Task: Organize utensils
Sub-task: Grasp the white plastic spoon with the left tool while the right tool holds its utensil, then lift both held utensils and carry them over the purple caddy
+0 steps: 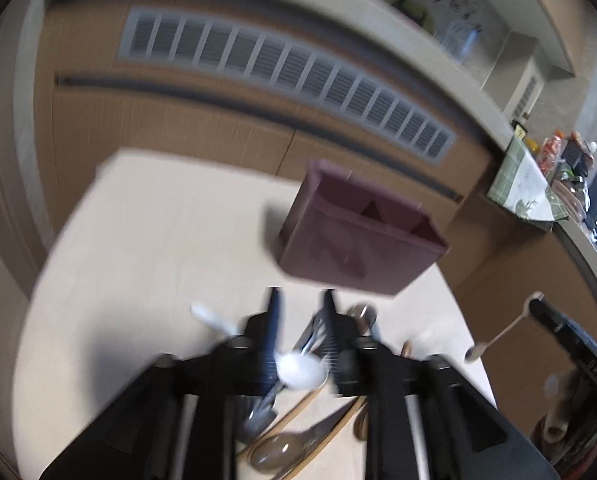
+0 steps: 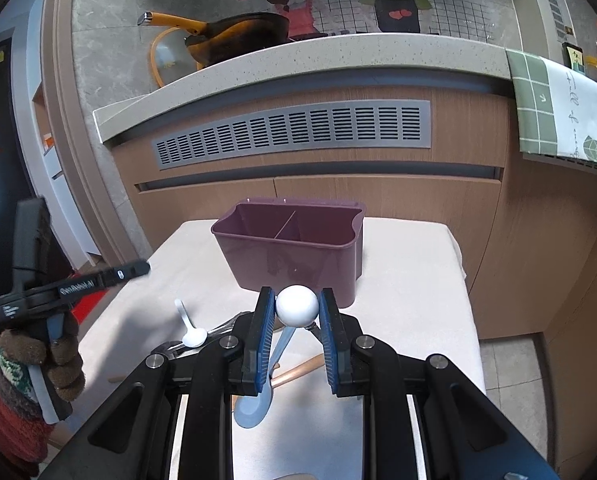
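The right gripper (image 2: 297,300) is clamped on the round white bowl of a spoon (image 2: 297,305), its blue-grey handle hanging down between the fingers. Below it, on the cream cloth-covered table (image 2: 410,280), lie a small white plastic spoon (image 2: 189,328), a wooden-handled utensil (image 2: 298,372) and some metal cutlery, partly hidden.

The left gripper (image 1: 301,300) stands partly open with nothing between its pads; the view is blurred, but a loose pile of metal spoons (image 1: 274,448), wooden handles and white spoons seems to lie under it.

Just beyond, the maroon plastic utensil caddy (image 2: 294,264) stands upright on the table; its two compartments, split by a central divider, hold nothing visible.

Behind are the wood-fronted counter (image 2: 322,196), its grey vent grille (image 2: 294,132) and a dark frying pan (image 2: 234,36) on top.
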Demonstrator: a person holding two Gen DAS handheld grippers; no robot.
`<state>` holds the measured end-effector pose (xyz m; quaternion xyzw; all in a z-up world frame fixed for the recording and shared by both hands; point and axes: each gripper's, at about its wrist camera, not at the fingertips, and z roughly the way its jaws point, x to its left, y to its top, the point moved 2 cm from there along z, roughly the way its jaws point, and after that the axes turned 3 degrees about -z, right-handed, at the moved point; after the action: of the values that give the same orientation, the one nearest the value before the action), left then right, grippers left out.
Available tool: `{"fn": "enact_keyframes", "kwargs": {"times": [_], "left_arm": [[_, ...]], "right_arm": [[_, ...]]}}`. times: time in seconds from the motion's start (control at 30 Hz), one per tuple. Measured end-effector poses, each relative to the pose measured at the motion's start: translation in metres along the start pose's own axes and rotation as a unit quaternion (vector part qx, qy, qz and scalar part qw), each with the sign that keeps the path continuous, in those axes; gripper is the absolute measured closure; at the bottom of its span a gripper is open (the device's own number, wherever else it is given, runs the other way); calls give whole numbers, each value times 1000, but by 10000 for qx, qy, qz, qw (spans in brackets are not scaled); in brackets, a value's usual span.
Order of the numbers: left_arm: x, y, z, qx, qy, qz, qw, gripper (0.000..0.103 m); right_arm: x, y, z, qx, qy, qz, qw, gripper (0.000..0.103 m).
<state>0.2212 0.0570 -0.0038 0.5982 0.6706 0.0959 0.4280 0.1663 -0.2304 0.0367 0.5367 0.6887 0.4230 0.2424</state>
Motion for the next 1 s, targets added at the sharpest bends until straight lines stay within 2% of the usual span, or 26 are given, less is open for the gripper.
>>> {"fn": "enact_keyframes", "kwargs": {"times": [0.03,0.1,0.2,0.3,0.37,0.43,0.57,0.73,0.83,0.87,0.93,1.0], "left_arm": [[4,-2,5,145,-53,-85,9998,58],[11,-8,17,399,-153,-242,9988,57],[9,-8,35,731,-319,-166,9967,57],[10,-4,52,1130,-206,-83,9933,58],[15,-7,58,1439,-254,-297,9888,58],[18,-13,58,1580,-360,-486,9856,58],[31,-22,59,1558,-392,-1162,9801,58],[54,-20,74,1248,-287,-2106,9692,62],[59,-15,80,955,-175,-2378,9664,67],[59,-13,82,890,-122,-2428,9659,70],[64,-12,90,764,66,-2525,9645,90],[65,-8,95,618,85,-2471,9670,91]], "right_arm": [[0,1,0,-19,-8,-12,10000,83],[1,4,0,-56,-32,-34,10000,83],[2,5,3,-53,-40,-41,10000,83],[1,3,4,5,-46,-29,10000,83],[-2,1,2,2,-90,-4,10000,83],[-5,-1,1,-10,-142,25,9999,83],[-10,-3,4,23,-190,128,9997,83],[-6,0,3,-70,-126,127,9998,83],[-3,3,2,-137,-119,106,9998,83],[-3,4,2,-154,-122,109,9997,83],[-2,4,3,-171,-137,116,9997,83],[-3,5,5,-160,-128,145,9997,83]]}}
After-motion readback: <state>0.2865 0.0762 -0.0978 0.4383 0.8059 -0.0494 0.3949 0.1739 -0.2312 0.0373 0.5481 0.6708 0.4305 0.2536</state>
